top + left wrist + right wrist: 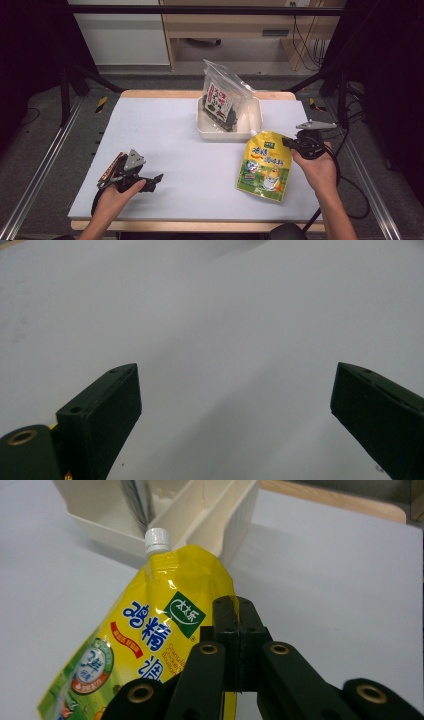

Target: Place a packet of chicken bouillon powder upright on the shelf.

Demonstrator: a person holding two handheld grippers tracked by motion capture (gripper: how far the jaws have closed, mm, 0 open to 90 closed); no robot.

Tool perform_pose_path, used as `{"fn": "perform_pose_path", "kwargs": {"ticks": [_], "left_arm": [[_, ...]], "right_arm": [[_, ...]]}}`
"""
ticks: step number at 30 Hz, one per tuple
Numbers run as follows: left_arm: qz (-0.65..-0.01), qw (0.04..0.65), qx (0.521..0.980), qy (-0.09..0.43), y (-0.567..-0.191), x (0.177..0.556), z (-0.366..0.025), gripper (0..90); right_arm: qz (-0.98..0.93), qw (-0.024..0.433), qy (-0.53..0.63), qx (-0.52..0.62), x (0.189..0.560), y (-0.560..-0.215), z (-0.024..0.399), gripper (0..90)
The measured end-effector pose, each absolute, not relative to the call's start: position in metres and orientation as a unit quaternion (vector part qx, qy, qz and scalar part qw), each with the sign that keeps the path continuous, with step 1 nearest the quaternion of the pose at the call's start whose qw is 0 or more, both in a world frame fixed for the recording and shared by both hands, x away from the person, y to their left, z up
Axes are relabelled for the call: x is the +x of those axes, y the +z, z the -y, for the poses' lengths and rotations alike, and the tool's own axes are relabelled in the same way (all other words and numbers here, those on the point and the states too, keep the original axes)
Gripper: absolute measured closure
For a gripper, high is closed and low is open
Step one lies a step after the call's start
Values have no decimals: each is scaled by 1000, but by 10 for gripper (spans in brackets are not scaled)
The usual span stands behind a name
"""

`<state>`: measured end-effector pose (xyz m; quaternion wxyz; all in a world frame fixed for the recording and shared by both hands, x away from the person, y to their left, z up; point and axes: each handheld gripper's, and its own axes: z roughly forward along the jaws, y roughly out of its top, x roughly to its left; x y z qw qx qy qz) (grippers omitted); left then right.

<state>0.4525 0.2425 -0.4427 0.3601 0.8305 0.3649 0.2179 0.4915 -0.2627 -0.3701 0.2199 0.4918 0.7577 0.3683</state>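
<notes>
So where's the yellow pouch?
In the high view, the yellow pouch is on the table's right side, just in front of the cream tray, pinched by the right tongs.

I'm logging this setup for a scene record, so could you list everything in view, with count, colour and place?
Pouch: one, yellow with a white cap, right side of the table, its upper edge pinched by the right gripper.
Snack bag: one, clear with dark contents and a red and white label, standing in the tray.
Tray: one, cream, far middle of the table.
Table: one, pale grey top with a wooden edge.
Left gripper: one, black, fingers wide open over bare table at near left.
Right gripper: one, black, fingers closed on the pouch.
Hands: two, one on each gripper, entering from the near edge.
</notes>
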Motion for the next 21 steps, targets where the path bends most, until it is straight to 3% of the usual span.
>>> {"fn": "perform_pose_path", "kwargs": {"ticks": [21], "left_arm": [[-363,364,831,213,-442,452,-241,65]], "right_arm": [[-807,228,405,365,475,-309,195,900]]}}
